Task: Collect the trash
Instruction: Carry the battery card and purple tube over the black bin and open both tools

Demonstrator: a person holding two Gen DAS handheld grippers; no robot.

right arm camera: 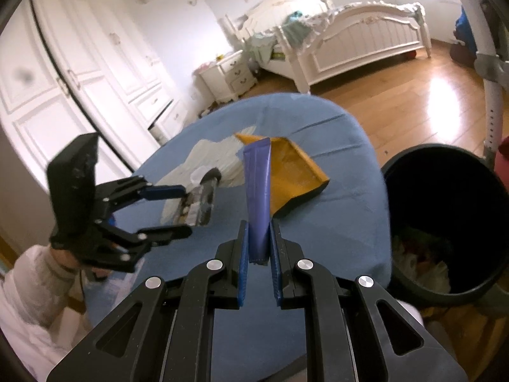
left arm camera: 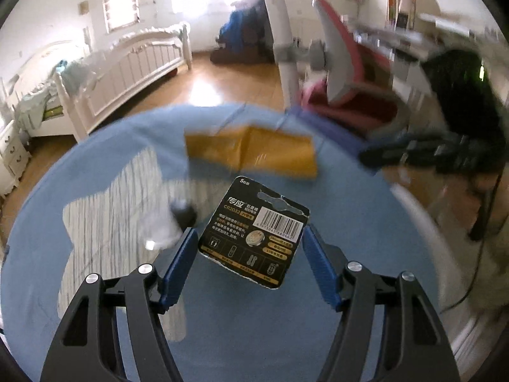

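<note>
Blue-padded fingers of the right gripper (right arm camera: 259, 238) clamp the flat end of a purple plastic tube (right arm camera: 258, 191), which stands up above the round blue-covered table (right arm camera: 334, 222); behind it lies a mustard-yellow paper envelope (right arm camera: 296, 175); a black trash bin (right arm camera: 445, 216) holding crumpled waste stands just right of the table; the left gripper (left arm camera: 249, 238) has a black cardboard coin-battery card (left arm camera: 254, 232) between its jaws, its edges at both blue pads.
</note>
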